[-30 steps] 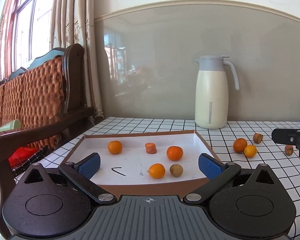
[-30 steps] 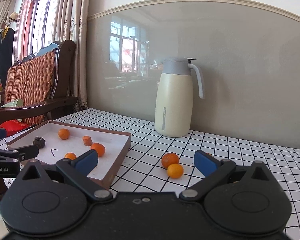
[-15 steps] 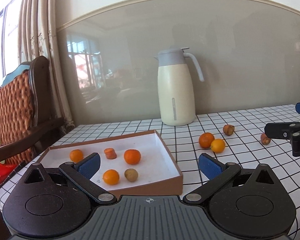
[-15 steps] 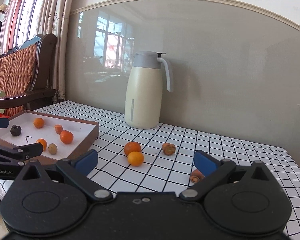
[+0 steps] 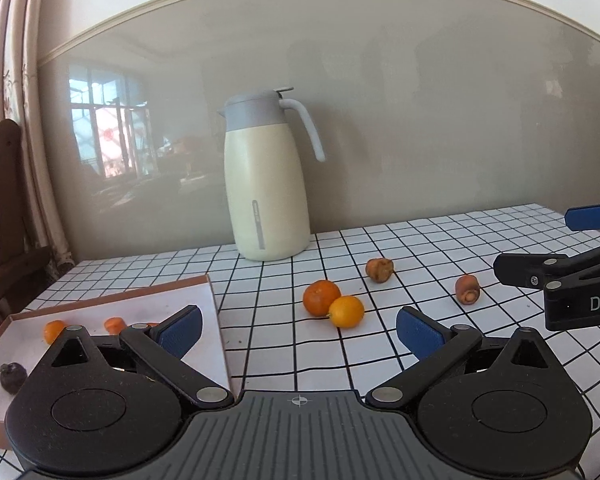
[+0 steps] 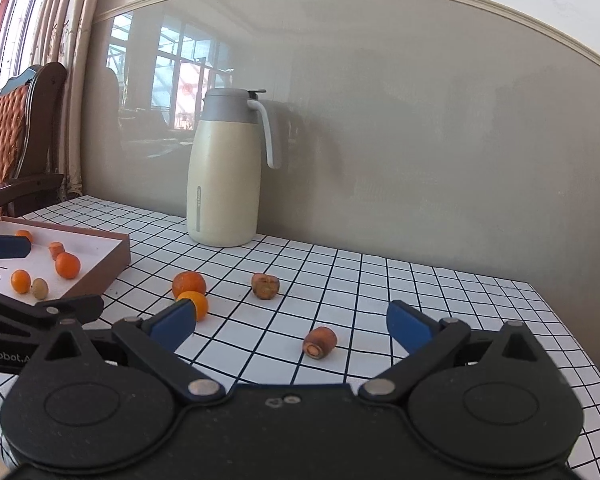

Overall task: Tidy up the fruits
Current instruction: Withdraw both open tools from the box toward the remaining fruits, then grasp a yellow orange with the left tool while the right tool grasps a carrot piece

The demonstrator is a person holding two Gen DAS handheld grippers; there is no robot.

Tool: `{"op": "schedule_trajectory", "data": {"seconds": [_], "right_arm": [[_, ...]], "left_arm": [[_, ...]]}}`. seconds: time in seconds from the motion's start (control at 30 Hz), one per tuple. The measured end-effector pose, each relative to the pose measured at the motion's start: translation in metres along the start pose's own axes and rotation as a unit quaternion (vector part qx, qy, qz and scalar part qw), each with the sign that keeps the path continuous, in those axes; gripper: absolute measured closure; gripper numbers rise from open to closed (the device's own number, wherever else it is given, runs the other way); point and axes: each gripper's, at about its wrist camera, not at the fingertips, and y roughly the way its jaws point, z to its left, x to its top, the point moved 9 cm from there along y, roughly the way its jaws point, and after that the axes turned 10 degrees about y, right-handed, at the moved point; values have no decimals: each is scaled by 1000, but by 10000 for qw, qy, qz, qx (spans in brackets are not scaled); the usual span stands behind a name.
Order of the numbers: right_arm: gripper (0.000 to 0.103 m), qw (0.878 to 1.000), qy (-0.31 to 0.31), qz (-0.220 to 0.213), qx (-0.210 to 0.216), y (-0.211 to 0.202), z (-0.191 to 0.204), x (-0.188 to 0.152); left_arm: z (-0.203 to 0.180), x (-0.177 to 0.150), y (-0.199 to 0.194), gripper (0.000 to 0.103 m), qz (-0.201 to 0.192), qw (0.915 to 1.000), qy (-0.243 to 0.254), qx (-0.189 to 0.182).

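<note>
Left wrist view: at far left the shallow white cardboard tray with brown walls (image 5: 112, 300) has slid to the frame's edge, where a second ago it filled the middle. It holds a dark round fruit (image 5: 10, 376), a small orange citrus (image 5: 53, 330) and an orange stub (image 5: 114, 323), partly hidden behind the left tool (image 5: 298, 326), whose blue pads stand wide apart with nothing between them. The view has swung rightward, away from the sorted fruit and toward the loose pieces on the black-gridded white worktop (image 5: 380, 248).

Moving right, the cream thermal jug with a grey lid (image 5: 266, 184) stands at the back. In front of it a deep-orange mandarin (image 5: 321, 297) touches a yellower orange fruit (image 5: 346, 311); beyond them lies a brown shrivelled fruit (image 5: 379, 269), then a short carrot-coloured piece (image 5: 467, 289).

At far right the right tool (image 6: 288, 326) is likewise spread open and empty, and in its own view that carrot-coloured piece sits just ahead between its pads. Judging by this, four pieces remain outside the tray, and the swing suggests the next pick is being lined up.
</note>
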Motion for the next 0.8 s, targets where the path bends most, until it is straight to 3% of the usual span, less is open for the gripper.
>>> {"op": "schedule_trajectory", "data": {"seconds": [0.23,0.33,0.37,0.53,0.8], "right_arm": [[13,9999,27,91,-70,19,-11,-4],[13,9998,27,159,-77,26,-13,-5],[14,9998,14,181,-89,28,-14,-6],[15,9995,-191,199,-156,42,-16,-7],[28,9985,-72,514,-183,75,-23,-16]], "left_arm": [[-14,0,26,0,55,9998,-48,-159],[-18,-3,38,17,199,9994,-124,-244],[-19,-4,42,18,246,9992,-151,-275],[-27,-4,61,18,346,9989,-145,-282],[-32,-10,92,19,623,9971,-243,-361]]}}
